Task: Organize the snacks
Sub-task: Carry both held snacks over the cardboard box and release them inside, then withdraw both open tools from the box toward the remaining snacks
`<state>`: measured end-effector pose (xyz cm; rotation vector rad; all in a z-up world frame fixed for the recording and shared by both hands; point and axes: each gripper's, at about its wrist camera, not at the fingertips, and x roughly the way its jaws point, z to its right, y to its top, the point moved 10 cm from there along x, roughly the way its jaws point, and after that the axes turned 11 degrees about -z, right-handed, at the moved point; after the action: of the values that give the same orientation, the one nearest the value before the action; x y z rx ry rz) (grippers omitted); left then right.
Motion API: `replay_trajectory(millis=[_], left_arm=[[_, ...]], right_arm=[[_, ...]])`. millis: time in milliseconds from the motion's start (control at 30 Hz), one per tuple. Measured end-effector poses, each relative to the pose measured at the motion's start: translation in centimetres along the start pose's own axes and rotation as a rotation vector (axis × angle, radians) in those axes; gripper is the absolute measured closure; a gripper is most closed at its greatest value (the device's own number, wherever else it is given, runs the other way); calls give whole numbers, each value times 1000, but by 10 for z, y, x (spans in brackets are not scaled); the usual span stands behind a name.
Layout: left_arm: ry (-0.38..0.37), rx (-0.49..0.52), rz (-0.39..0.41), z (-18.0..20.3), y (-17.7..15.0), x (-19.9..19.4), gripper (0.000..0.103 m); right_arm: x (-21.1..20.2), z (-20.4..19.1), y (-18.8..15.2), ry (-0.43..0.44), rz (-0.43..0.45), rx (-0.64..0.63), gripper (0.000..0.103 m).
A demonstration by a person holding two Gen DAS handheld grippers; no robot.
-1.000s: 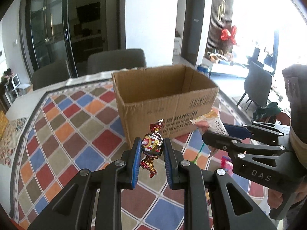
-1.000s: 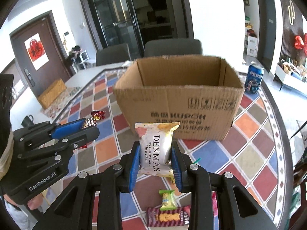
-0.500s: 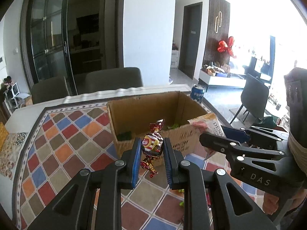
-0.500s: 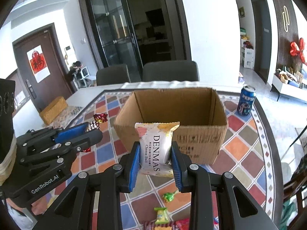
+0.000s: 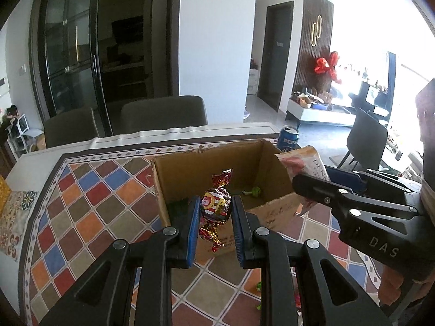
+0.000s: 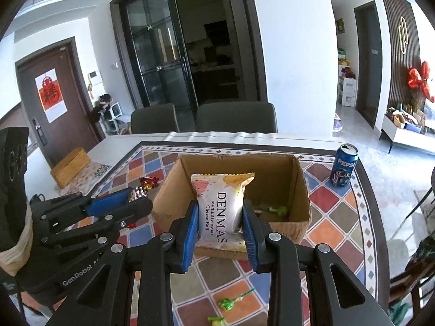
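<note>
My left gripper (image 5: 214, 212) is shut on a red-and-gold foil candy (image 5: 216, 206), held above the near edge of an open cardboard box (image 5: 174, 179). My right gripper (image 6: 219, 217) is shut on a white Denmas cheese ball packet (image 6: 220, 209), held above the near wall of the same box (image 6: 301, 182). A green-wrapped candy (image 6: 280, 210) lies on the box floor. Each gripper shows in the other's view: the right one (image 5: 307, 182) at right, the left one (image 6: 136, 198) at left.
The box stands on a table with a colourful checkered cloth (image 6: 331, 231). A Pepsi can (image 6: 344, 169) stands right of the box. Green candies (image 6: 227, 304) lie on the cloth near me. A woven yellow box (image 6: 70, 165) sits far left. Two grey chairs (image 6: 236, 116) stand behind the table.
Both grippers have risen with their snacks, so the views look down into the box from above its near edge. The box floor and its green candy have come into sight.
</note>
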<state>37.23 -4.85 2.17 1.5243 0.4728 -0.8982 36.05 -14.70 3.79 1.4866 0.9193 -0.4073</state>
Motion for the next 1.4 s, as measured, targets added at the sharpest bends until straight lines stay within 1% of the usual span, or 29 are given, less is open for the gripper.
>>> replay_trajectory(millis=[233, 433, 533, 633, 667, 700, 733, 767, 800, 833, 1067, 1167, 1400], left_arm=[[1, -15, -20, -8, 15, 19, 80], [-33, -51, -68, -14, 22, 44, 80], [-27, -59, -81, -15, 27, 53, 80], [-19, -56, -75, -14, 33, 57, 80], [-17, -52, -73, -14, 35, 57, 78], [-9, -49, -71, -14, 37, 57, 66], [8, -48, -70, -15, 38, 56, 60], [20, -46, -53, -15, 38, 52, 54], [25, -42, -42, -16, 40, 50, 54], [34, -36, -34, -16, 38, 46, 54], [59, -8, -31, -6, 17, 29, 53], [27, 1, -35, 3, 7, 23, 53], [6, 29, -18, 23, -13, 7, 53]], right_arm=[[18, 7, 15, -20, -12, -4, 71], [36, 17, 25, -42, -41, -12, 71], [45, 23, 29, -50, -59, -10, 71], [52, 27, 32, -51, -72, 2, 71], [53, 29, 33, -53, -73, 8, 71], [55, 31, 34, -52, -72, 13, 71], [56, 32, 35, -50, -71, 19, 69], [58, 35, 35, -57, -76, 26, 63], [58, 38, 34, -77, -80, 34, 59], [57, 41, 34, -88, -75, 38, 55], [34, 41, 18, -108, -41, 37, 55], [21, 38, 8, -108, -24, 39, 55], [0, 41, -16, -97, -10, 58, 55]])
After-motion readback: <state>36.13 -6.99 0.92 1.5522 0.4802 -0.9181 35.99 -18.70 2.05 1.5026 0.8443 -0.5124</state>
